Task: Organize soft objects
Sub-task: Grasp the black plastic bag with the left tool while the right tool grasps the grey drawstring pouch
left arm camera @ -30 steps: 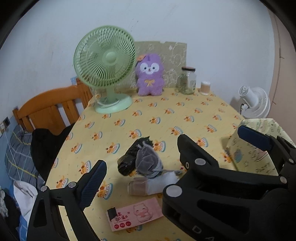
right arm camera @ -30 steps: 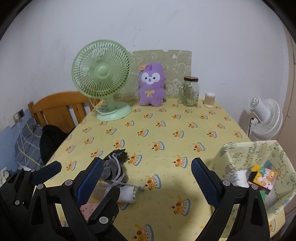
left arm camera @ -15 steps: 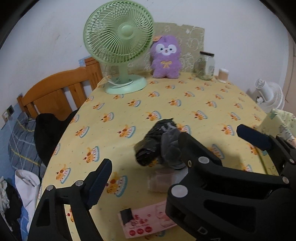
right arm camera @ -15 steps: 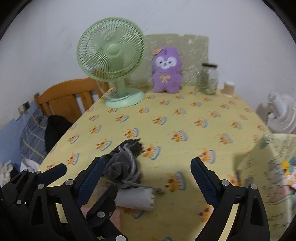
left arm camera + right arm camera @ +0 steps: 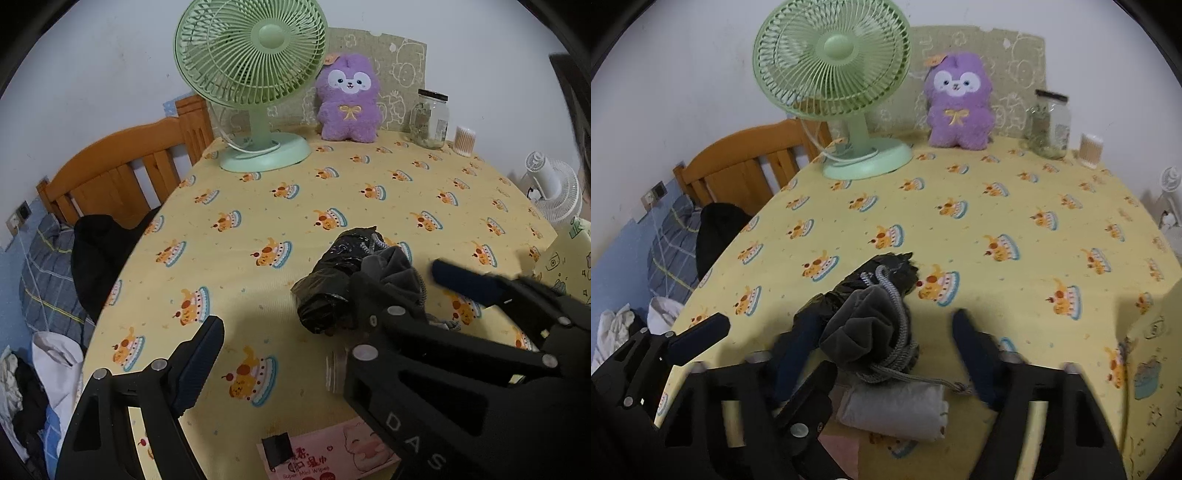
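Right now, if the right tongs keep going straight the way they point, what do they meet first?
Most likely the grey drawstring pouch, which sits between the closing right tongs, on top of the black bag. Depth is unclear, so contact may be near.

I am working in a home, most likely a bedroom. The table (image 5: 258, 229) before me carries a yellow cloth printed with cartoon cakes. At its far edge stands a green desk fan (image 5: 255, 74); a purple plush toy (image 5: 349, 99) sits just right of the fan, and a glass jar (image 5: 430, 118) stands further right. Left of the table I see a wooden headboard (image 5: 122, 177) with plaid bedding (image 5: 48, 266) and loose clothes (image 5: 48, 365) below it. A white fan (image 5: 554, 188) stands off the table's right side.
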